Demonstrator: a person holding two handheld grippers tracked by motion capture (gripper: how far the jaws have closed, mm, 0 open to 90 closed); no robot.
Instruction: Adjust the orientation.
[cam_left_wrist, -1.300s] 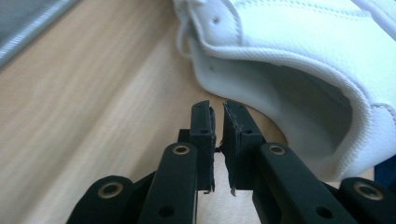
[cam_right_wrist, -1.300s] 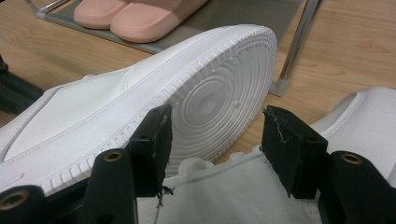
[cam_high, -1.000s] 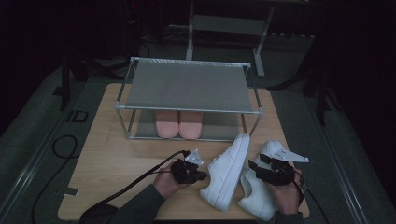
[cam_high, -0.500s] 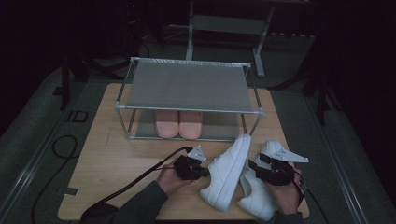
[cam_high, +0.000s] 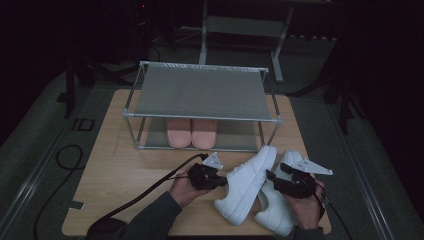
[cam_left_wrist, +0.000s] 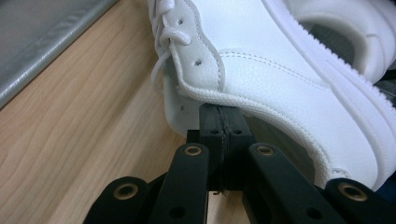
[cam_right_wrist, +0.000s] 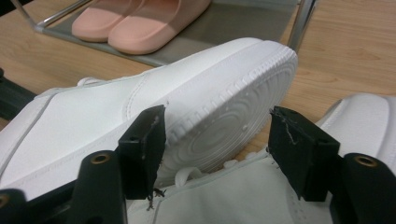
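A white sneaker (cam_high: 245, 187) lies tipped on its side at the table's front right, its sole turned towards a second white sneaker (cam_high: 278, 216) beside it. My left gripper (cam_high: 221, 181) is shut, and its tips (cam_left_wrist: 223, 122) tuck under the padded collar edge of the tipped sneaker (cam_left_wrist: 280, 70). I see no material between the pads. My right gripper (cam_high: 278, 180) stands open, and its jaws have just been opening. In the right gripper view the toe of the tipped sneaker's sole (cam_right_wrist: 219, 116) sits between the jaws (cam_right_wrist: 215, 144), with a gap at the right pad. The second sneaker (cam_right_wrist: 364, 121) lies below.
A two-tier metal rack (cam_high: 200, 92) with grey shelves stands at the middle of the wooden table (cam_high: 125, 170). A pair of pink slippers (cam_high: 191, 132) rests on its lower shelf. A black cable (cam_high: 150, 190) trails from the left gripper off the front left.
My left hand has shifted a little to the right, closer to the tipped sneaker. The right hand and both sneakers keep their places.
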